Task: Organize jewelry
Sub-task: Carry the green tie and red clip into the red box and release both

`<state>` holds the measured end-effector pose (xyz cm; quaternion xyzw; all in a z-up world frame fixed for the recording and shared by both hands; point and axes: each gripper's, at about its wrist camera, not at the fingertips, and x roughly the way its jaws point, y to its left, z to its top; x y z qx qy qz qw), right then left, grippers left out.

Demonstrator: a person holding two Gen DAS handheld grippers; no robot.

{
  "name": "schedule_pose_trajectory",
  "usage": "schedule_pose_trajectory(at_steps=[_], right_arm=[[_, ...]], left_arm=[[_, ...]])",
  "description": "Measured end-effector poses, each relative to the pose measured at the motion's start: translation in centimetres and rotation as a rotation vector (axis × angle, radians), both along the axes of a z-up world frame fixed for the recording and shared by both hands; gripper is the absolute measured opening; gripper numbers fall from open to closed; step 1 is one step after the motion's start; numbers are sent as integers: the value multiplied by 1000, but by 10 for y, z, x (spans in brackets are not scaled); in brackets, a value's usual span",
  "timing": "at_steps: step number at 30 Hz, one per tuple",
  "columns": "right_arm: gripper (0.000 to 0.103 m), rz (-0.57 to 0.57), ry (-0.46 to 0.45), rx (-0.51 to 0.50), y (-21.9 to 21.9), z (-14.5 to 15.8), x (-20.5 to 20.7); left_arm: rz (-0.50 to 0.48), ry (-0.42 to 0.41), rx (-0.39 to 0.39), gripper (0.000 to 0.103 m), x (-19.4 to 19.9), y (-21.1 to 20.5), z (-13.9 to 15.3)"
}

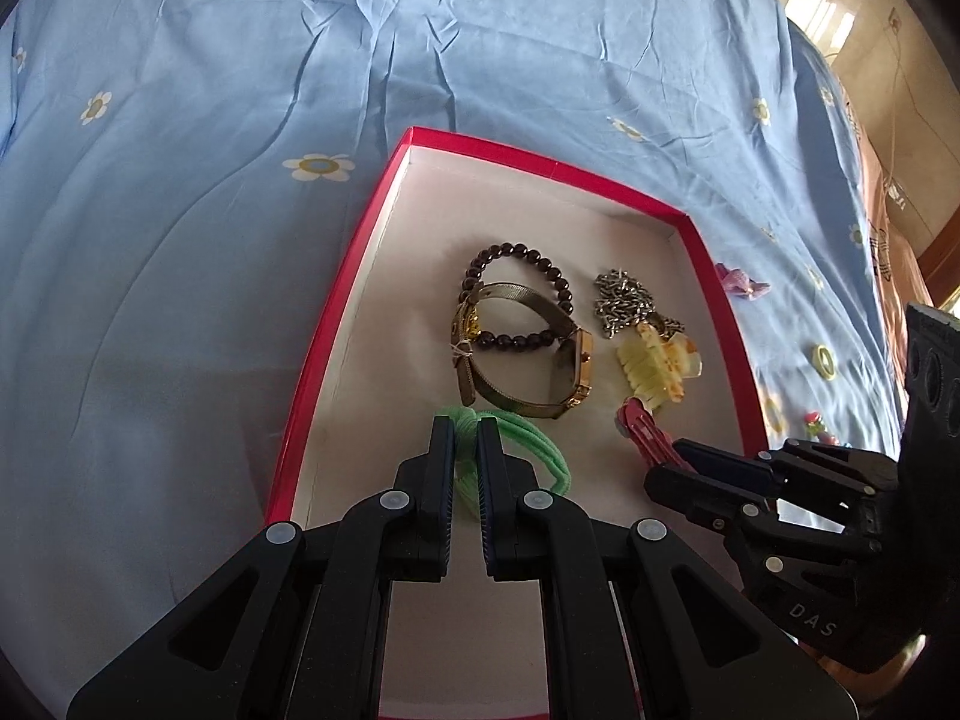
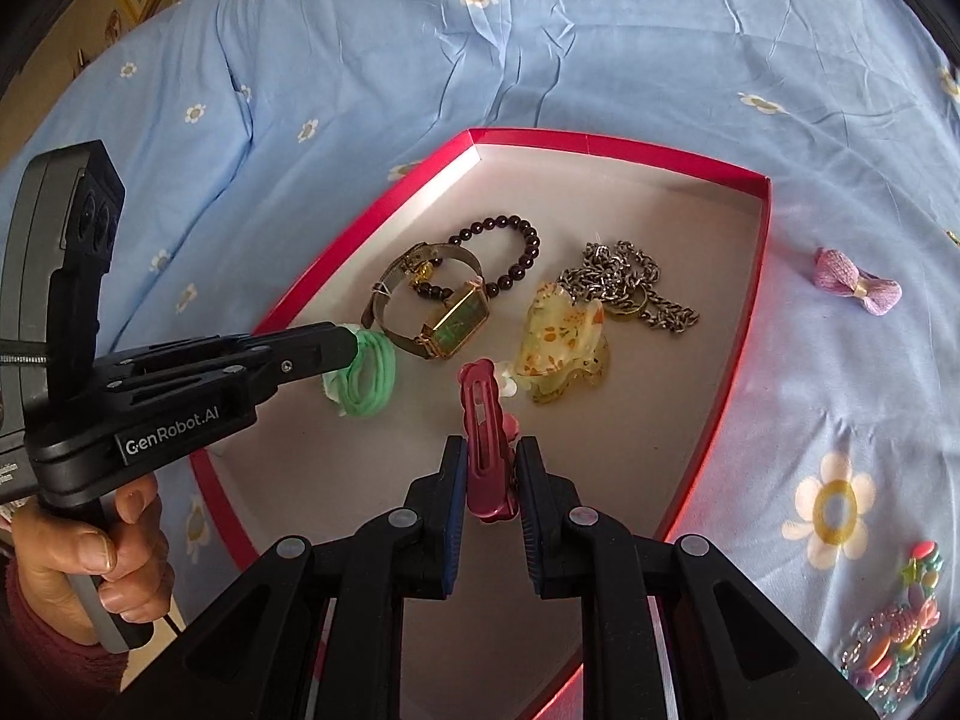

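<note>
A red box (image 1: 336,312) with a white floor lies on the bed; it also shows in the right wrist view (image 2: 600,141). Inside lie a dark bead bracelet (image 1: 543,267), a gold watch (image 1: 528,354), a silver chain (image 1: 624,300) and a yellow claw clip (image 1: 657,369). My left gripper (image 1: 466,441) is shut on a green hair tie (image 1: 528,441) just above the box floor; the right wrist view shows the hair tie (image 2: 366,375) too. My right gripper (image 2: 489,468) is shut on a red hair clip (image 2: 483,426) over the box.
A blue flowered bedsheet (image 1: 240,120) surrounds the box. A purple bow (image 2: 858,288) lies on it right of the box. A yellow ring (image 1: 823,360) and several colourful beaded pieces (image 2: 894,630) lie further right. A wooden floor (image 1: 888,30) shows beyond the bed.
</note>
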<state>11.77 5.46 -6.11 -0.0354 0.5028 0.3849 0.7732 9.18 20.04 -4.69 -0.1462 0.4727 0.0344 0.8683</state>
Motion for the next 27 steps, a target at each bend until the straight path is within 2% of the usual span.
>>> schedule_pose_trajectory(at_steps=[15,18,20,27], right_arm=[[18,27,-2,-16,3,0,2],[26,21,2,-1,0,1,1],[36,14,4,10,-3,3,0],[36,-25,4,60,-23,16,-5]], left_arm=[[21,22,1,12,0,3,-1],[27,19,-1,20,-3,4,2],[30,16,-3,25,-5,4,4],[22,-14,-5,26,-16,-3,17]])
